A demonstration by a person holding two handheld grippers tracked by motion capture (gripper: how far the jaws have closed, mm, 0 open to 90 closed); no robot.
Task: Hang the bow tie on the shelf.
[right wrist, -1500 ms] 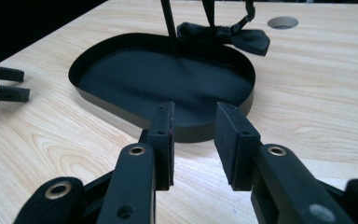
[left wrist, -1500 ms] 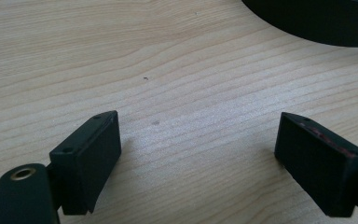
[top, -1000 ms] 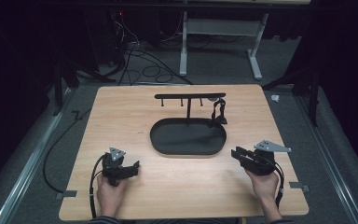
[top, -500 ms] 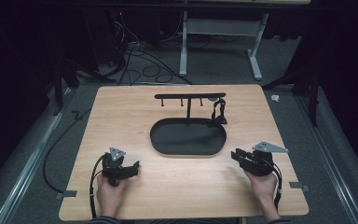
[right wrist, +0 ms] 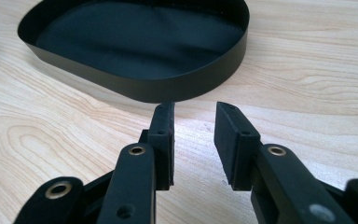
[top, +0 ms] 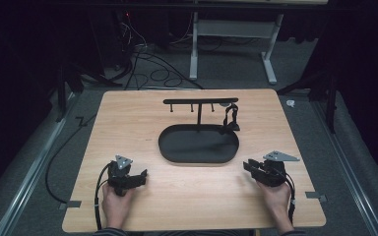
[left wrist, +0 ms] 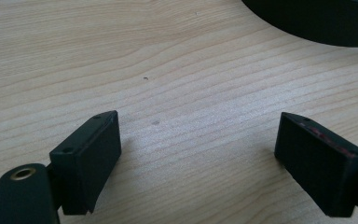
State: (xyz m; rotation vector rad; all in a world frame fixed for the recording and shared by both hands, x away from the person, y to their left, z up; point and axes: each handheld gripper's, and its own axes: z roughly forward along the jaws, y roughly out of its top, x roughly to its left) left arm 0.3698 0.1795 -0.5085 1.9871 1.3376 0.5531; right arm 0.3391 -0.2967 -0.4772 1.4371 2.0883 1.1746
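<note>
Item: one black oval tray [top: 177,147] with a low upright wall, matte, its floor bare, standing at the middle of the desk [top: 128,118]; we take it as landmark for all else. Its long axis runs across the desk, from our left hand's side to our right. Fixed at its far rim, a thin black post carries a crossbar [top: 200,101] with short pegs beneath; the bar lies parallel to the tray's long axis. From the bar's right end hangs a small dark strap-like piece [top: 231,118], too small for us to name. Left tongs [top: 139,178]: near the tray's left end, on our side of it and well apart, resting low over bare wood; in the left gripper view [left wrist: 198,149] the jaws stand wide with nothing between them, and the tray's wall [left wrist: 317,23] crosses the upper right corner. Right tongs [top: 248,166]: just off the tray's right end, on our side, jaws aimed toward it; in the right gripper view [right wrist: 193,140] they stand partly open, a narrow gap, empty, with the tray's curved wall [right wrist: 168,91] directly ahead. Judgement: the right hand is the nearer, and the tray lies forward and leftward of it; a short advance would meet the rounded end wall, which those jaws could straddle as they stand.
</note>
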